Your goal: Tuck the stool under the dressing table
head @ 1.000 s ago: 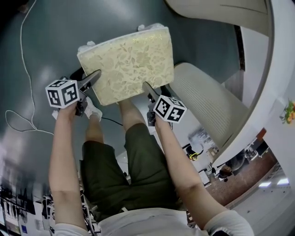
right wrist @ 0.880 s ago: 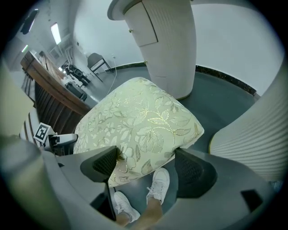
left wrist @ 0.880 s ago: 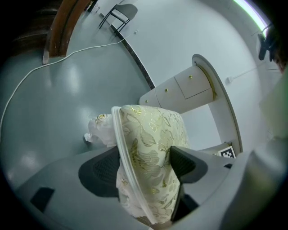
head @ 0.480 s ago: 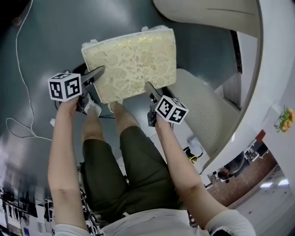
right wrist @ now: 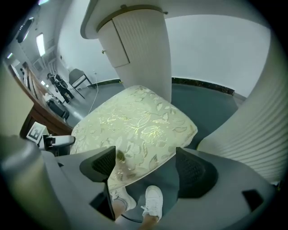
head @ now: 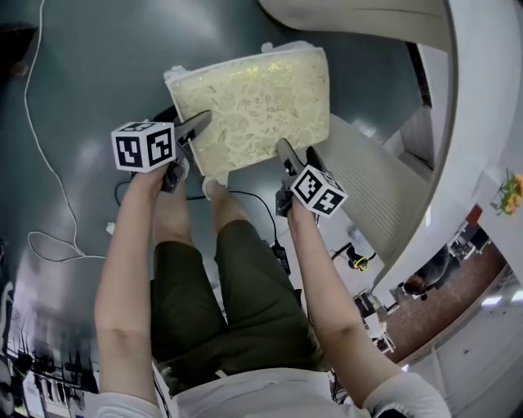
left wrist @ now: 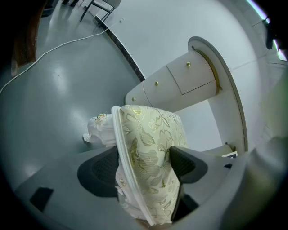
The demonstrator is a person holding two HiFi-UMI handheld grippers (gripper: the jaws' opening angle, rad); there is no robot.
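The stool shows its cream floral cushion (head: pixel 253 102) on the dark floor, just below the white dressing table (head: pixel 368 12). My left gripper (head: pixel 196 131) is shut on the cushion's near left edge; in the left gripper view the fabric (left wrist: pixel 144 130) is pinched between both pads of my left gripper (left wrist: pixel 146 166). At the cushion's near right corner, my right gripper (head: pixel 298 155) stands open. In the right gripper view the cushion (right wrist: pixel 135 126) reaches the left pad of my right gripper (right wrist: pixel 148 164), and the right pad is apart from it. The stool's legs are hidden.
The table's ribbed pedestal (head: pixel 368 180) curves close along the stool's right side. A drawer unit with small knobs (left wrist: pixel 180 76) stands behind the stool. A white cable (head: pixel 41 122) trails over the floor at left, and the person's white shoes (right wrist: pixel 153 197) are under the grippers.
The stool has slid up and to the right in the head view, closer to the table. Both grippers went with it, keeping their places at its near edge.
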